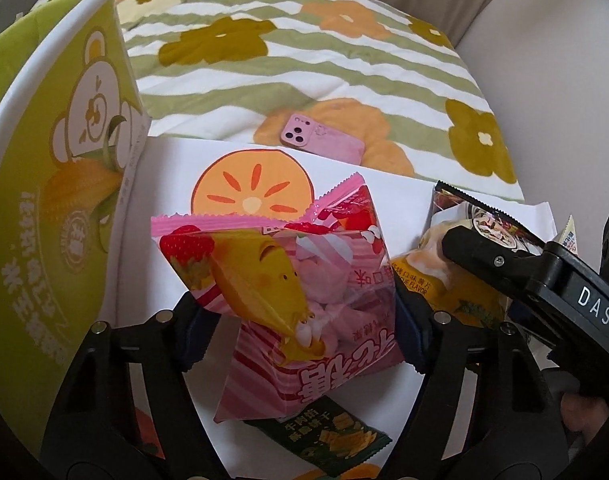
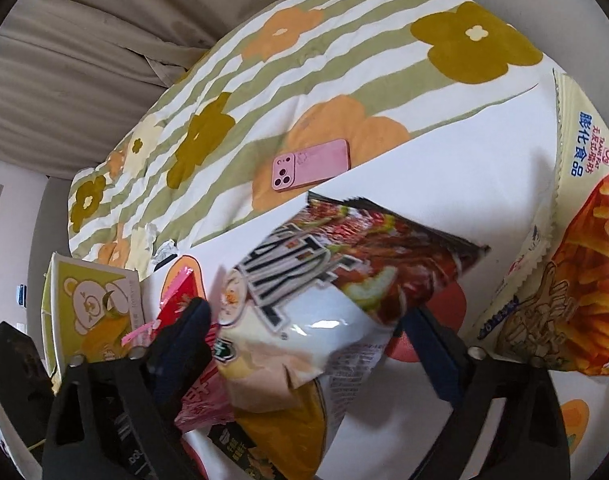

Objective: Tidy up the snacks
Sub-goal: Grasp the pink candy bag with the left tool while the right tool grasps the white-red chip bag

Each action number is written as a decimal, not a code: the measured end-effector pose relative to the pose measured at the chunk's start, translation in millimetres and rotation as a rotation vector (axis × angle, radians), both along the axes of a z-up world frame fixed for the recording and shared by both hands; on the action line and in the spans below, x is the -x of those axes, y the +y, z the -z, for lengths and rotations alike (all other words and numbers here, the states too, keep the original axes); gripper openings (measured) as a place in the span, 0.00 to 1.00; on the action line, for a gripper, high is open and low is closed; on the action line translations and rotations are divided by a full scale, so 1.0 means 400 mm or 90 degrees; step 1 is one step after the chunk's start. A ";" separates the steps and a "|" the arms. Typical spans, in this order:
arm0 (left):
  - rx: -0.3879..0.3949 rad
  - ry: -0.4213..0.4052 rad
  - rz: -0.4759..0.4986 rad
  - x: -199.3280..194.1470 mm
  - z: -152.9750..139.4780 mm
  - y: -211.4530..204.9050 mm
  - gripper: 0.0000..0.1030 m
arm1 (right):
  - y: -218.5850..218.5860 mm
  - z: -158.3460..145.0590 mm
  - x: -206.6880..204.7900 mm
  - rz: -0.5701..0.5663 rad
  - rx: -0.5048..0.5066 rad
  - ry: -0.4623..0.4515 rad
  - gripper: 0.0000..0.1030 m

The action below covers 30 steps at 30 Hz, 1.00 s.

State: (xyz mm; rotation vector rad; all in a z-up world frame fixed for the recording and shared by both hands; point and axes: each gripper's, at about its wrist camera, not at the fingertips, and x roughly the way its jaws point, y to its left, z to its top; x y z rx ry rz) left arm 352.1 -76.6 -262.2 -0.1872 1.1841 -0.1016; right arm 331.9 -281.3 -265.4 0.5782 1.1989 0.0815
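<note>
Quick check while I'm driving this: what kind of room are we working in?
Probably a bedroom: the snacks lie on a white sheet spread over a flower-patterned quilt, a pink phone rests on it, and curtains hang behind.

Home bedroom: floral quilt (image 1: 304, 60), curtain (image 2: 84, 40)

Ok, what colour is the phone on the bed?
Pink phone, clearest in the right wrist view.

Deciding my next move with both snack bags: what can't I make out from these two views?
- Left wrist view: green packet, mostly hidden under the pink strawberry bag.
- Left wrist view: green bear box, cut off by the left edge.
- Right wrist view: chip bag, print motion-blurred.
- Right wrist view: fries bag, cut off by the right edge.
</note>
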 end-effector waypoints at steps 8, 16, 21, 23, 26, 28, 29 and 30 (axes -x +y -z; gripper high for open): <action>-0.014 -0.001 0.006 0.011 -0.004 -0.002 0.69 | 0.016 -0.011 0.005 -0.029 0.008 -0.016 0.62; -0.017 -0.022 0.011 0.040 -0.039 -0.004 0.69 | 0.034 -0.053 0.028 -0.056 0.025 -0.056 0.51; -0.026 -0.051 0.019 0.074 -0.083 -0.014 0.69 | 0.035 -0.091 0.052 -0.069 0.042 -0.090 0.50; -0.030 -0.063 0.020 0.090 -0.103 -0.019 0.69 | 0.034 -0.110 0.066 -0.073 0.049 -0.105 0.50; -0.035 -0.082 0.026 0.119 -0.137 -0.030 0.69 | 0.030 -0.141 0.093 -0.079 0.057 -0.129 0.50; -0.040 -0.096 0.027 0.143 -0.162 -0.038 0.69 | 0.024 -0.166 0.114 -0.082 0.062 -0.146 0.50; -0.045 -0.104 0.028 0.157 -0.176 -0.042 0.69 | 0.020 -0.175 0.122 -0.081 0.062 -0.151 0.50; -0.048 -0.112 0.029 0.171 -0.188 -0.045 0.69 | 0.012 -0.191 0.135 -0.082 0.065 -0.162 0.50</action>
